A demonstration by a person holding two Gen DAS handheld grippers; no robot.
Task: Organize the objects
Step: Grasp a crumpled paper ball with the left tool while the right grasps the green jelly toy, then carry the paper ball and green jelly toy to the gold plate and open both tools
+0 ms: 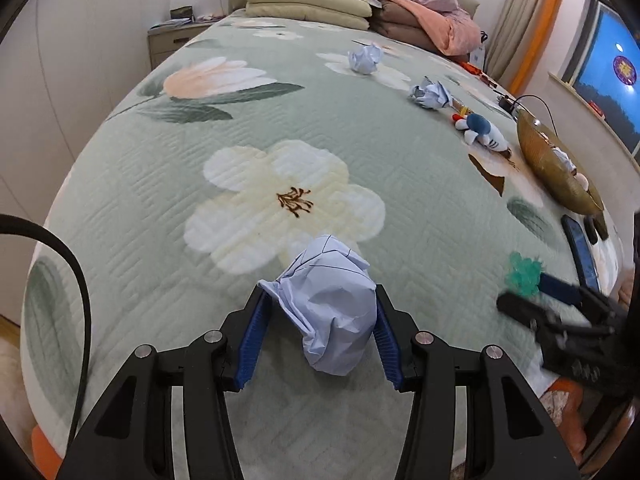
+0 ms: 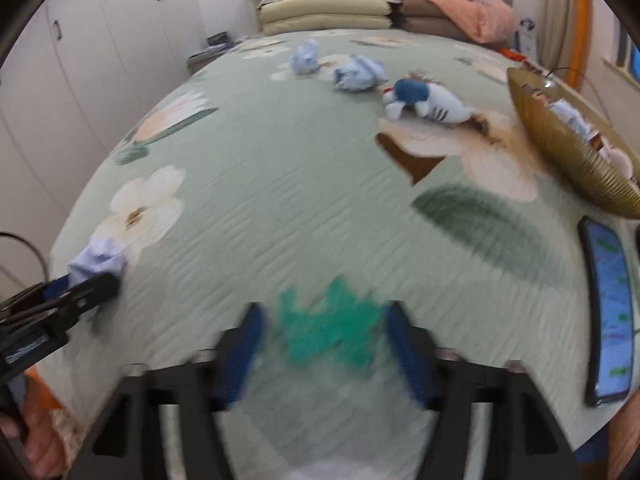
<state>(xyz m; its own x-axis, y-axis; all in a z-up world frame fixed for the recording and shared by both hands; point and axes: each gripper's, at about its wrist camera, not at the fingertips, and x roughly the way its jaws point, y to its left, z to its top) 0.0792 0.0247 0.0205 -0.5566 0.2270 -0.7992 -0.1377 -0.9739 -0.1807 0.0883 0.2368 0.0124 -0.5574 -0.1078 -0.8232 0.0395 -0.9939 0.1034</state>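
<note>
My left tool (image 1: 320, 316) is clenched on a crumpled ball of pale blue paper (image 1: 330, 304), both blue pads pressed against its sides, held just above the green flowered bedspread (image 1: 240, 128). My right tool (image 2: 326, 344) stands released: its pads sit wide on either side of a green spiky thing (image 2: 332, 330), and through the blur I see gaps between the pads and it, so nothing is gripped. Further up the bed lie two more paper balls, one near the pillows (image 1: 365, 58) and one closer to the right edge (image 1: 430, 95), well apart from each other. Just beside the second is a small blue and white plush toy (image 1: 482, 130). A golden ribbed bowl (image 1: 548, 172) sits at the right edge of the bed, with a phone (image 2: 610, 312) lying near it.
</note>
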